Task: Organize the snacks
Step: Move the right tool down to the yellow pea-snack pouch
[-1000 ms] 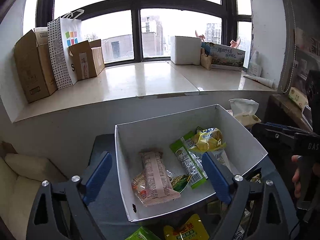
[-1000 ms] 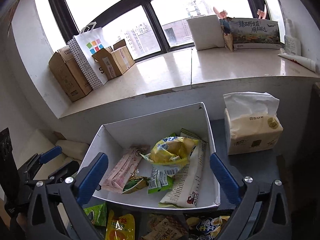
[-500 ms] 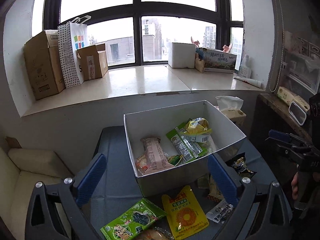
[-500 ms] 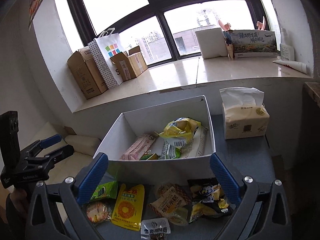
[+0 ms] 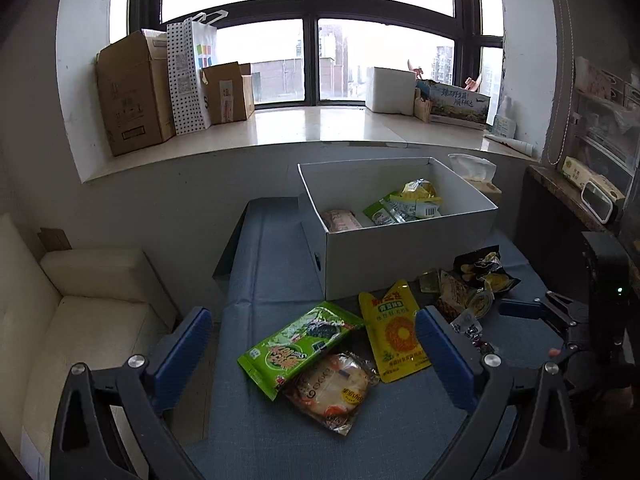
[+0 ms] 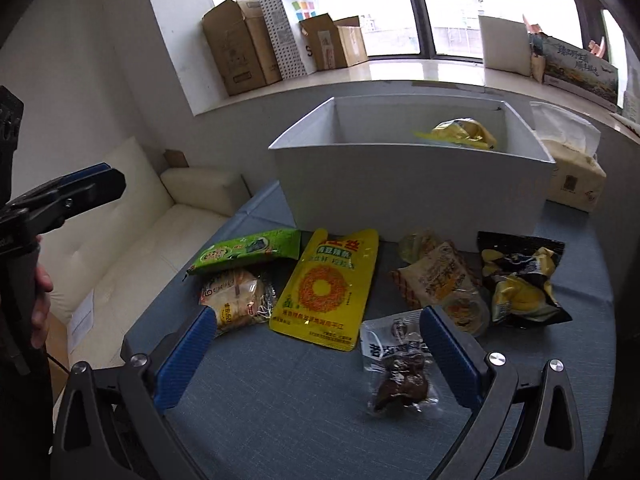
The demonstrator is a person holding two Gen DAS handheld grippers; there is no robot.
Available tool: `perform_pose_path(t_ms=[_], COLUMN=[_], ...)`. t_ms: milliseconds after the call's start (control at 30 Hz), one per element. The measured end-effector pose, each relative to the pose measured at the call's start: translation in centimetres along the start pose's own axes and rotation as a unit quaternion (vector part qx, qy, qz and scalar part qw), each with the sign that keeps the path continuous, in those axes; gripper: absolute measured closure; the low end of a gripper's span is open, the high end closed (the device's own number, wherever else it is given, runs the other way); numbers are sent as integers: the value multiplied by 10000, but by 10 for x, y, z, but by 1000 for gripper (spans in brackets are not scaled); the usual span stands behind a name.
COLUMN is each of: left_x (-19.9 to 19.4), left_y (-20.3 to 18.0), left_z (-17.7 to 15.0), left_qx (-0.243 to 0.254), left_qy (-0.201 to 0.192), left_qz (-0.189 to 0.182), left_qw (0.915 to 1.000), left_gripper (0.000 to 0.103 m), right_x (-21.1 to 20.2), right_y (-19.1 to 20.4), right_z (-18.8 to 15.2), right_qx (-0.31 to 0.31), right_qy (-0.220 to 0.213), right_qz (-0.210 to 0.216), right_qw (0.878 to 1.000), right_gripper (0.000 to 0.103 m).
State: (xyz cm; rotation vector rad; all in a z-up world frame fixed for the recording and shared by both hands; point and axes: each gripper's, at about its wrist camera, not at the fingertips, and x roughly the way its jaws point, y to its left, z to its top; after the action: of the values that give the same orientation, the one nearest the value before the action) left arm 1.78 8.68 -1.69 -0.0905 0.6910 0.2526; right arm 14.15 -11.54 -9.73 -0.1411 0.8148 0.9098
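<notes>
On the blue worktop [image 6: 280,420], left to right, lie a green packet [image 6: 244,254], a bread packet [image 6: 236,300], a yellow pouch [image 6: 326,288] and a black chip bag [image 6: 520,280], all in front of the white box [image 6: 400,192]. The left hand-held gripper [image 5: 316,348] and the right hand-held gripper [image 6: 316,344] both gape wide, holding nothing.

Loose snack packets [image 6: 324,284] lie flat on the blue cloth before the open white box [image 5: 404,256], which holds others.
</notes>
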Motion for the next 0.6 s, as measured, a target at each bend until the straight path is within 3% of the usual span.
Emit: perform_pose_path(t_ms=[200, 433, 600], left_x=[0, 9, 14], left_y=[15, 33, 31], left_z=[-16, -26, -31], left_qx=[-47, -302, -239], left_qy=[186, 375, 423], left_qz=[181, -48, 124], left_qw=[9997, 9988, 9987], left_gripper=[0, 0, 0], right_x=[66, 111, 127], right_y=[25, -7, -16], right_z=[13, 23, 23], right_qx=[-358, 186, 149], right_qy=[561, 828, 1054], right_qz=[-267, -166, -346], right_qw=[9974, 9963, 9937], right_gripper=[0, 0, 0])
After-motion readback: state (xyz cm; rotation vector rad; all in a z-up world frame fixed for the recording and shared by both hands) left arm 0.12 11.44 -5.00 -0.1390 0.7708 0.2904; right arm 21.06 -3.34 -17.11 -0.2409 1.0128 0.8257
